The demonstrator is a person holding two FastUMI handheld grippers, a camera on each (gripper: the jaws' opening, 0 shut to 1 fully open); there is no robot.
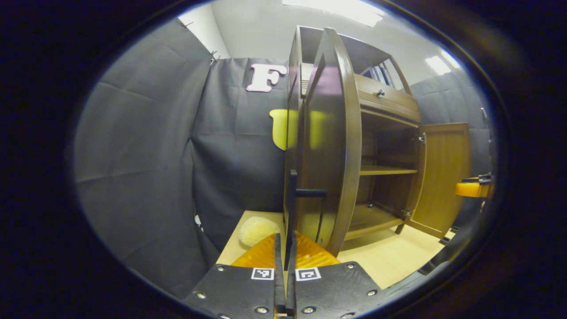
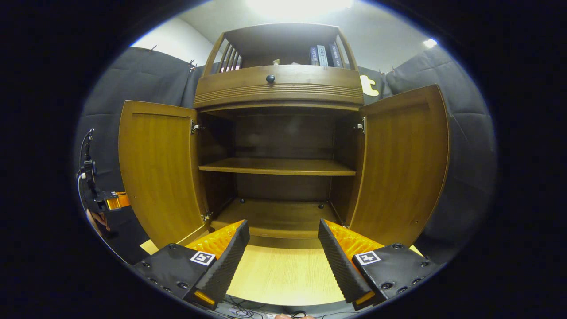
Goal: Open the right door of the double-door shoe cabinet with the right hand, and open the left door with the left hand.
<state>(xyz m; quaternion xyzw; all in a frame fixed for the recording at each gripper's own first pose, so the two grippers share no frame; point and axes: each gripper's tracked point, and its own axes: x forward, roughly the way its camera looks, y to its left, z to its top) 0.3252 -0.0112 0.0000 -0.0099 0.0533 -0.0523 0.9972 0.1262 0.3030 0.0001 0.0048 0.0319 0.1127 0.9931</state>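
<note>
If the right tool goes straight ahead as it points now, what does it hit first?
Probably nothing at first: the open right tool points between both swung-open doors into the cabinet. It would likely pass over the bottom board and meet the back panel; depth is unclear.

A pale wooden bench carries the shoe cabinet, which stands on it with both doors swung open. A fluffy yellow pad lies on the bench beside the cabinet.
</note>
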